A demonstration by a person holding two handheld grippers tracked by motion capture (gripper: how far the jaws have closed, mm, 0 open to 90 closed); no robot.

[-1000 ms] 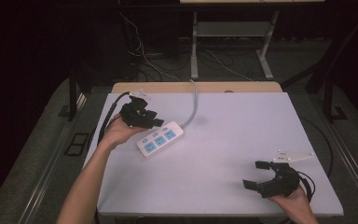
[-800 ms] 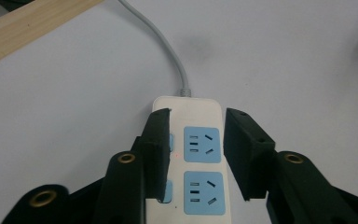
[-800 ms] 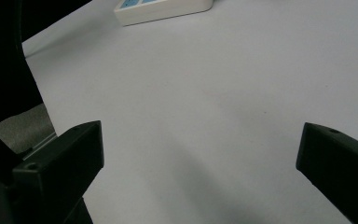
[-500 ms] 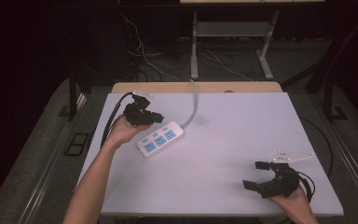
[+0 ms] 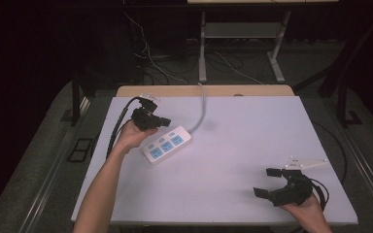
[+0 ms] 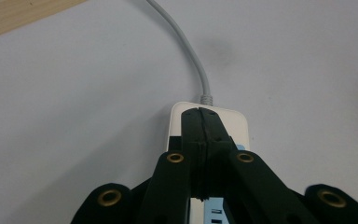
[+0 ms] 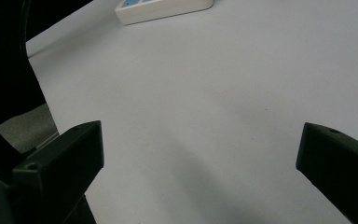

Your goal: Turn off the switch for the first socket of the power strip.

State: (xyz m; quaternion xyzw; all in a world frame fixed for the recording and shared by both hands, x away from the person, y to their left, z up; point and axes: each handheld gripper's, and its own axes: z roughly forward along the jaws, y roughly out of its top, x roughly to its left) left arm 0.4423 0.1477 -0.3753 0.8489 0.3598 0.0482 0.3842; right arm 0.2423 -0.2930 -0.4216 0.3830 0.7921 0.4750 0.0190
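A white power strip (image 5: 167, 144) with blue sockets lies on the white table (image 5: 233, 145), left of the middle. Its grey cord (image 5: 203, 109) runs off over the far edge. My left gripper (image 5: 162, 121) hovers over the strip's cord end. Its jaws have just been closing and now meet with nothing between them, as the left gripper view shows: left gripper (image 6: 199, 114) over the power strip (image 6: 235, 123). My right gripper (image 5: 266, 182) rests near the front right corner, open and empty. In the right gripper view the right gripper (image 7: 200, 154) faces bare table, with the power strip (image 7: 163, 8) far off.
A wooden strip (image 5: 204, 91) runs along the table's far edge. Black cables (image 5: 119, 126) trail from the left gripper over the table's left side. Behind the table are a dark floor with loose wires and a metal stand (image 5: 203, 48).
The left gripper's jaws have come together, and the left hand has sunk slightly towards the power strip. The right hand and gripper have not moved.
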